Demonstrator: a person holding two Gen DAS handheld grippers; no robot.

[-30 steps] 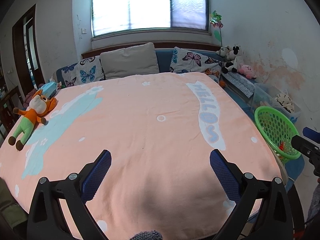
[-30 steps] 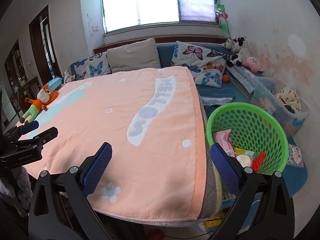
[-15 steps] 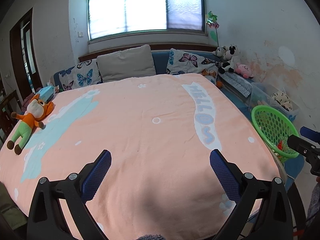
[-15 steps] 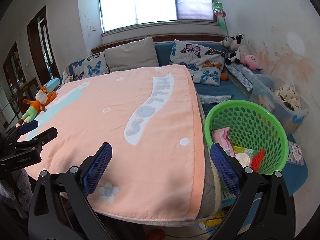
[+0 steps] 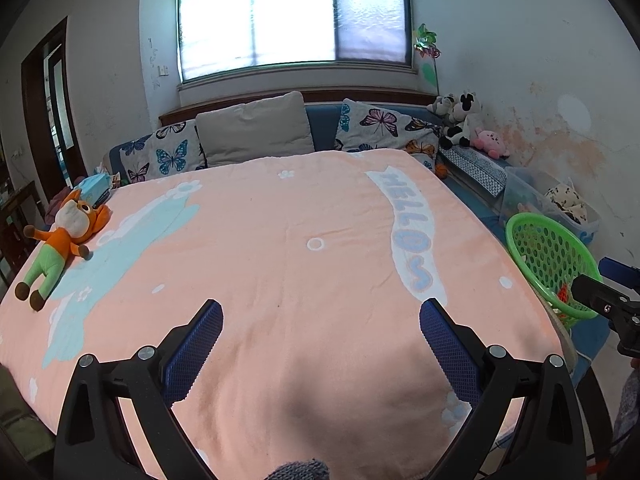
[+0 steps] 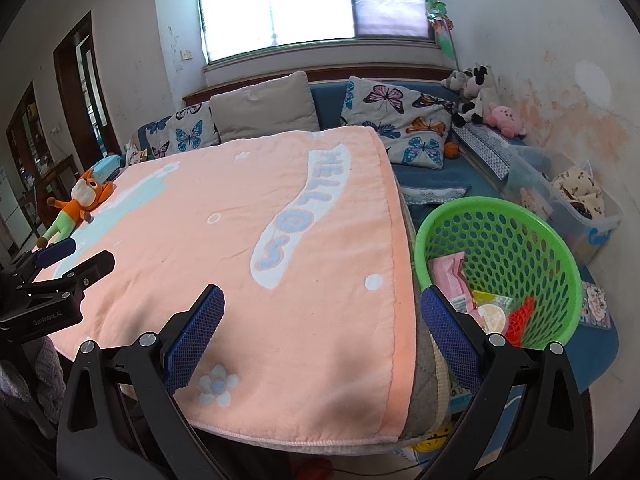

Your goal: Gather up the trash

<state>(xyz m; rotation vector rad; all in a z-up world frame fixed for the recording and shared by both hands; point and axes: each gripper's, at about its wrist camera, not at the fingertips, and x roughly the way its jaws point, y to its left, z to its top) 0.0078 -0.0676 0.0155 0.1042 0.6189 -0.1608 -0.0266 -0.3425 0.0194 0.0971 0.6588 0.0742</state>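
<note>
A green perforated basket [image 6: 520, 216] stands beside the right edge of the pink blanket-covered table [image 6: 280, 184]. It holds a pink wrapper [image 6: 448, 272], a round lidded cup [image 6: 493, 314] and a red piece [image 6: 520, 318]. My right gripper [image 6: 322, 312] is open and empty over the table's near right corner, next to the basket. My left gripper [image 5: 320, 326] is open and empty over the table's near edge. The basket also shows in the left wrist view [image 5: 548, 256], with my right gripper's fingers [image 5: 600, 300] beside it.
An orange and green plush toy [image 5: 60, 240] lies at the table's left edge. A sofa with butterfly pillows [image 5: 384, 128] and stuffed animals [image 5: 460, 120] runs behind. A clear storage box [image 6: 576, 200] sits right of the basket. My left gripper shows at the left [image 6: 60, 276].
Both views have shifted slightly; the table and basket sit a little further away. Both grippers stay open and empty.
</note>
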